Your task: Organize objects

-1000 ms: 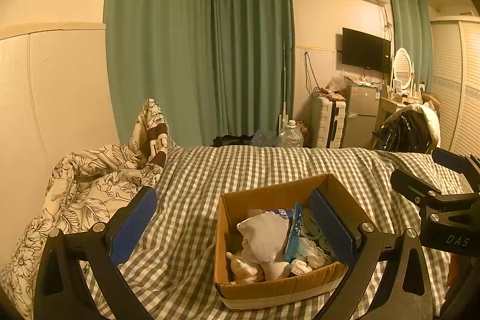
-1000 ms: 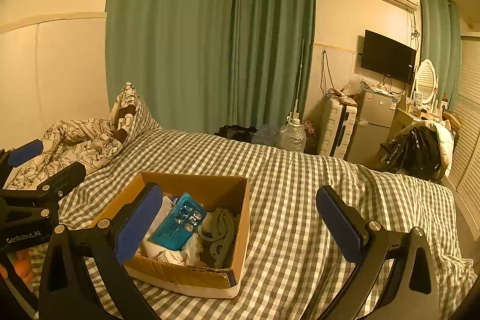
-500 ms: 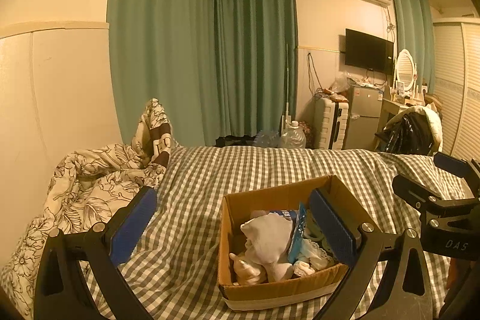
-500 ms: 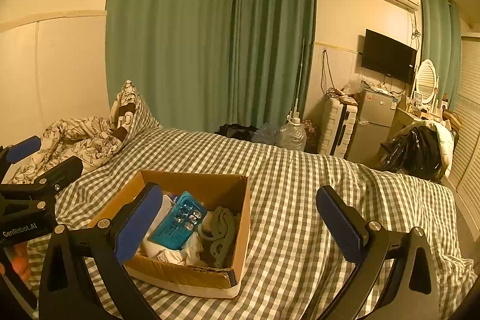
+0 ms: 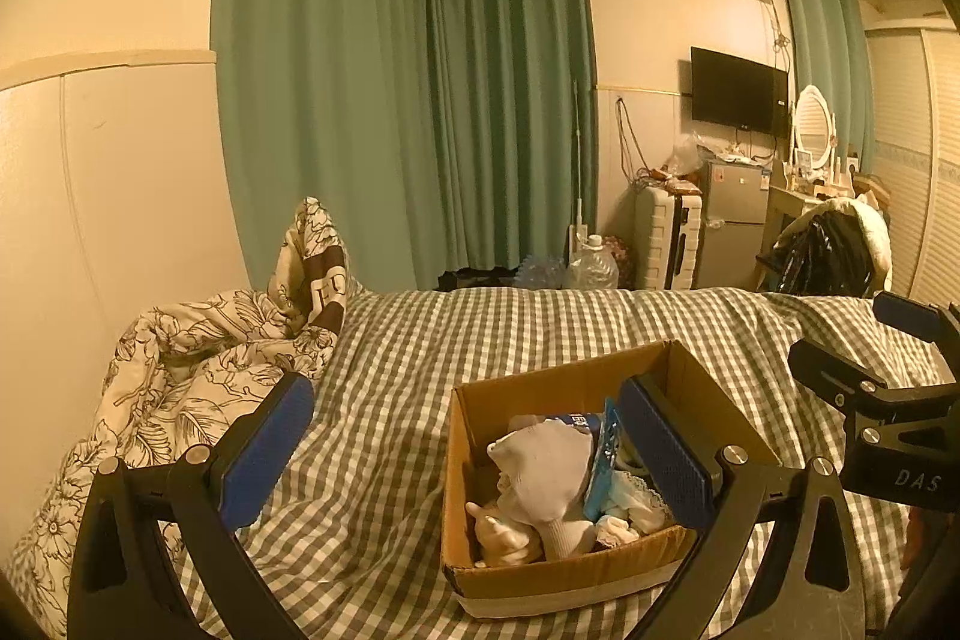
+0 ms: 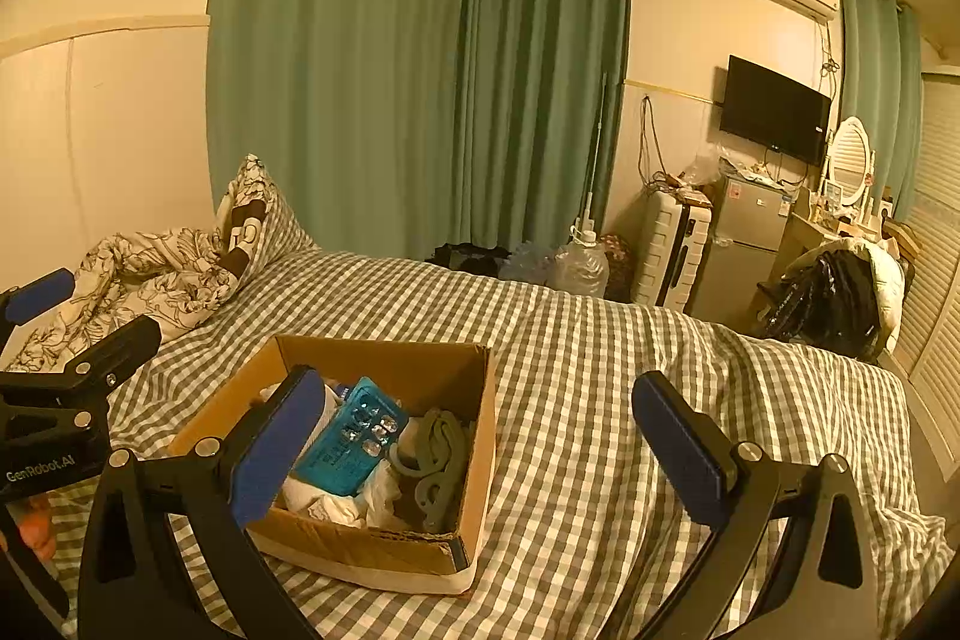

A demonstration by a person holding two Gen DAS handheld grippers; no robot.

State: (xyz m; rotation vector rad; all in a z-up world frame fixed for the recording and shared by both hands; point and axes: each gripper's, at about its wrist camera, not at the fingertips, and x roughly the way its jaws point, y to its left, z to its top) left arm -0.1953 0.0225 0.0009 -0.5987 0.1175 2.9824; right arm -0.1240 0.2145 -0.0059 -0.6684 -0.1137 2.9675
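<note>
An open cardboard box [image 5: 540, 583] [image 6: 384, 559] sits on the checked bed cover. It holds a white sock [image 5: 549, 466], a teal blister pack [image 6: 351, 439], a grey-green strap [image 6: 441, 460] and several small white items. My left gripper [image 5: 468, 451] is open and empty, held above the bed just before the box's left side. My right gripper [image 6: 480, 445] is open and empty, held above the box's right side. Each gripper shows at the edge of the other's view.
A crumpled floral quilt [image 5: 180, 376] lies at the bed's left by the wall. Green curtains [image 5: 408, 100] hang behind. Past the bed stand a water jug [image 5: 591, 268], a suitcase [image 5: 666, 238], a small fridge [image 5: 729, 220] and a chair with dark clothes [image 5: 822, 250].
The left wrist view has shifted a little, so the box sits slightly further right and lower. The right gripper has barely moved. Both stay open.
</note>
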